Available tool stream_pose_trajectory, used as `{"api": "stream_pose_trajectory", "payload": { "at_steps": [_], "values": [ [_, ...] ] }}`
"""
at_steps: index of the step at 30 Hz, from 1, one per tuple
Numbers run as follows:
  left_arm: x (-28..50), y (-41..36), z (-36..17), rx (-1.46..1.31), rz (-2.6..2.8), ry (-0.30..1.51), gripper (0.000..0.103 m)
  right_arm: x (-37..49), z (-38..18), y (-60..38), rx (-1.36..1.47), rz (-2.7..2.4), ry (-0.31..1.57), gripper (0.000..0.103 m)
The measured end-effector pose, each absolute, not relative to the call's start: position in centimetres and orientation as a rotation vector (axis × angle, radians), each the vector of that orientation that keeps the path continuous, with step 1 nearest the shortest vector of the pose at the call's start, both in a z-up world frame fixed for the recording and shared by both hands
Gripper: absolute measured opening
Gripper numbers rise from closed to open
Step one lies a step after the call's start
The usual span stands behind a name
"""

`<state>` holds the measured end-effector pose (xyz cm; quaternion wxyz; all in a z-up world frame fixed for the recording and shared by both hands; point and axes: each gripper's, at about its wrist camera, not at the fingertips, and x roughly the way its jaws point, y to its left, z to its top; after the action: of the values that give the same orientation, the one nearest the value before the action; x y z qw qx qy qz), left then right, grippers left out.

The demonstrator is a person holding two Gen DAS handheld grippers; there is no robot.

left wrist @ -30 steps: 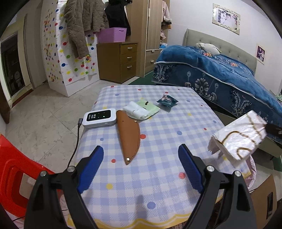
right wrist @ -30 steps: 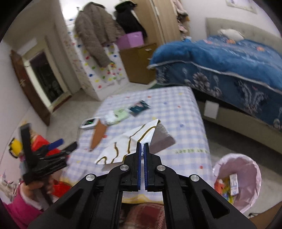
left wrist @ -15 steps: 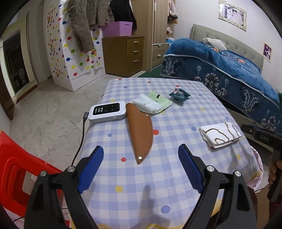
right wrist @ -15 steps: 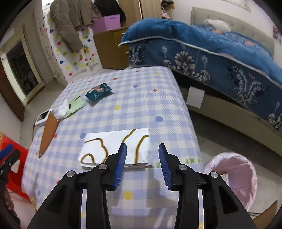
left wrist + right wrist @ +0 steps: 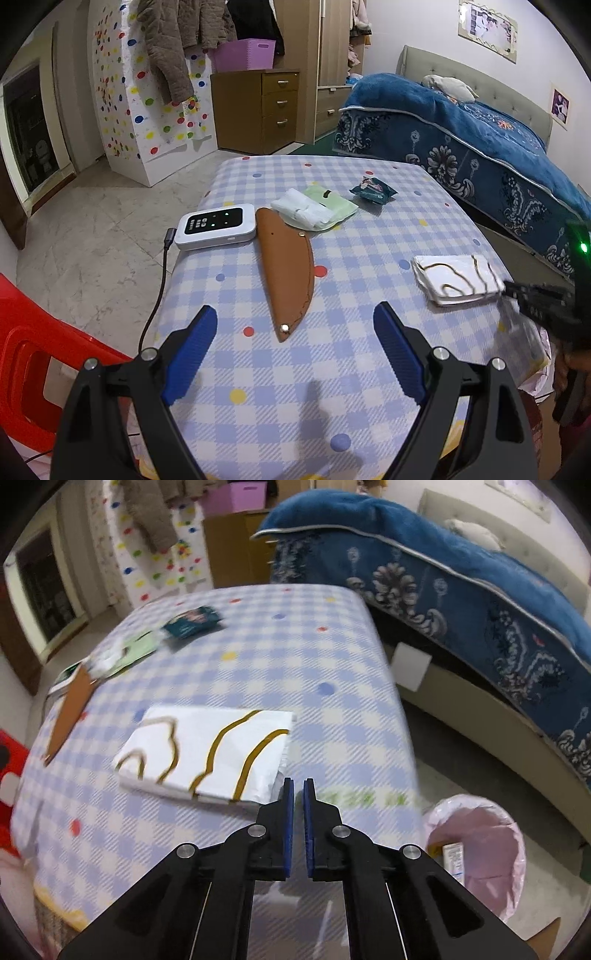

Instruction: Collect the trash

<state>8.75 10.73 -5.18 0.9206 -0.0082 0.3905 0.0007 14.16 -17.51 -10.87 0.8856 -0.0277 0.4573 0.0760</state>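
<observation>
A folded white wrapper [image 5: 207, 751] with brown curved lines lies flat on the table [image 5: 303, 657], near the table's right edge and close to its near right corner. The right gripper [image 5: 298, 786] sits just beside the wrapper's near right corner, its blue pads [image 5: 289, 812] drawn almost together with only a thin gap and nothing between them; whether the left pad touches the wrapper's edge cannot be told. In the left wrist view the same wrapper [image 5: 456, 278] shows at the right edge of the table [image 5: 332, 369], with the right gripper [image 5: 508, 290] at its corner.

Below the table's right edge stands a bin [image 5: 480, 853] lined with a pink bag, with a small box inside it.

Toward the far left corner of the table lie a dark teal packet [image 5: 373, 189], a pale green pouch [image 5: 332, 206] with crumpled white tissue [image 5: 301, 208] on it, a brown leather sheath [image 5: 286, 271] pointing toward the near edge, and a white device [image 5: 216, 230] with a cable plugged in at the left edge.

The left gripper [image 5: 295, 350] hovers over the near edge, its jaws spread wide and empty.

A blue-covered bed [image 5: 480, 147] stands beyond the table's right edge, and a red chair [image 5: 26, 350] beside the left edge.
</observation>
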Motion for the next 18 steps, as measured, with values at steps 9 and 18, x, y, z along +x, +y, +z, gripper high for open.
{"api": "stream_pose_trajectory", "payload": {
  "at_steps": [9, 18],
  "values": [
    [7.8, 12.2, -4.6, -0.037, 0.023, 0.786, 0.084, 11.3, -10.2, -9.9, -0.089, 0.419, 0.968, 0.005],
    [7.4, 14.3, -5.0, -0.062, 0.054, 0.798, 0.084, 10.3, -5.6, -9.4, -0.076, 0.457, 0.877, 0.053]
  ]
}}
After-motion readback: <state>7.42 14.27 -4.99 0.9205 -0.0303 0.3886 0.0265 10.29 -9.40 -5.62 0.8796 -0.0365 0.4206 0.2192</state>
